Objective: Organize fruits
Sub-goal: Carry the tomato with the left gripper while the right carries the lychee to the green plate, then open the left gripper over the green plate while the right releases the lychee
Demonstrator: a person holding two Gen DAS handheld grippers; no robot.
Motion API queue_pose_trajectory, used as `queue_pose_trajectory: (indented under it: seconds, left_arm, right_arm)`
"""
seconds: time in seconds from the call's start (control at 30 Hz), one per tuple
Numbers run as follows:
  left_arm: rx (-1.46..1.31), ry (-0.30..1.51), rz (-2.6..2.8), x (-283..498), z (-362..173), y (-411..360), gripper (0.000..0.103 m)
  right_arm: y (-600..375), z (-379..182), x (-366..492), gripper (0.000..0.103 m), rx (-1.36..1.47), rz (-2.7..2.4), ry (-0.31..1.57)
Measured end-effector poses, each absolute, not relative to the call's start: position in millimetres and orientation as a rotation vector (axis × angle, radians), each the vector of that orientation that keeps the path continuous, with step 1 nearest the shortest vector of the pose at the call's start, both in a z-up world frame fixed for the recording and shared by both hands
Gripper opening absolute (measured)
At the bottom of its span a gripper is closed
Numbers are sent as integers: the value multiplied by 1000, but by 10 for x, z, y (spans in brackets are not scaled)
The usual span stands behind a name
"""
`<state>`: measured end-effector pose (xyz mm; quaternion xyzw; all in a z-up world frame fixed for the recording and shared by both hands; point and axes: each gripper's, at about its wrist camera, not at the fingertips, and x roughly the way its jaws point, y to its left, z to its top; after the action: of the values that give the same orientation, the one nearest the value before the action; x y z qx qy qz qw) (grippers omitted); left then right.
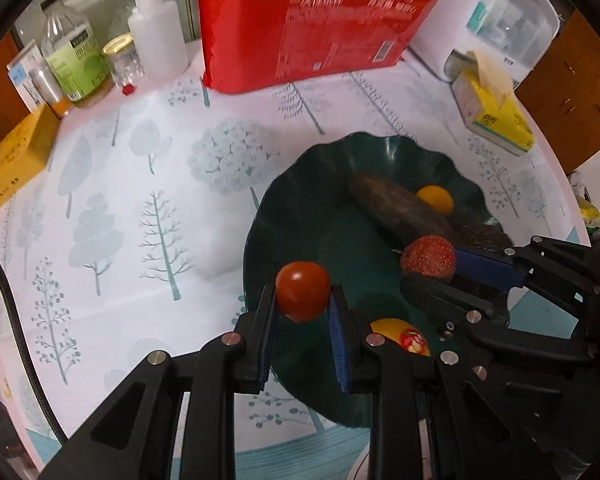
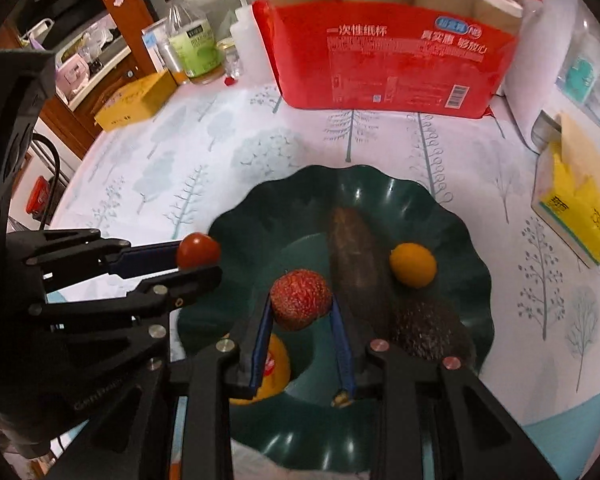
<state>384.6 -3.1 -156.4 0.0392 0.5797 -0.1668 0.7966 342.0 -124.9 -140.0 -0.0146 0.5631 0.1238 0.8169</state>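
Note:
My left gripper [image 1: 303,297] is shut on a smooth red cherry tomato [image 1: 302,297], held over the near left rim of the dark green scalloped plate [image 1: 284,208]. From the right wrist view that tomato [image 2: 198,255] hangs at the plate's left edge. My right gripper [image 2: 300,300] is shut on a bumpy red lychee [image 2: 300,299] above the plate's [image 2: 452,204] middle; the left wrist view shows the lychee [image 1: 428,257] too. In the plate lie a long brown fruit [image 2: 354,268], a small orange fruit [image 2: 413,265], a dark avocado [image 2: 428,330] and a stickered orange [image 2: 276,368].
A red pack of paper cups [image 2: 392,64] stands at the back of the tree-print tablecloth [image 2: 204,152]. Bottles and a jar [image 1: 80,64] cluster at the back left by a yellow box [image 2: 138,100]. A yellow tissue pack [image 2: 576,212] lies to the right.

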Motion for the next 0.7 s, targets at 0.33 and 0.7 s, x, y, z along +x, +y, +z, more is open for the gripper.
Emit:
queue_pose_trajectory:
  seconds: [0.33,0.7]
  left_arm:
    - [87,1268,-376,3872,-1737,-4,32]
    - [54,1234,-339,3805,-1519,166,74]
  right_arm:
    - [-1140,-1450,3341,32,-162,292,1146]
    - [-1270,-1253,3276,46,-86,278,1108]
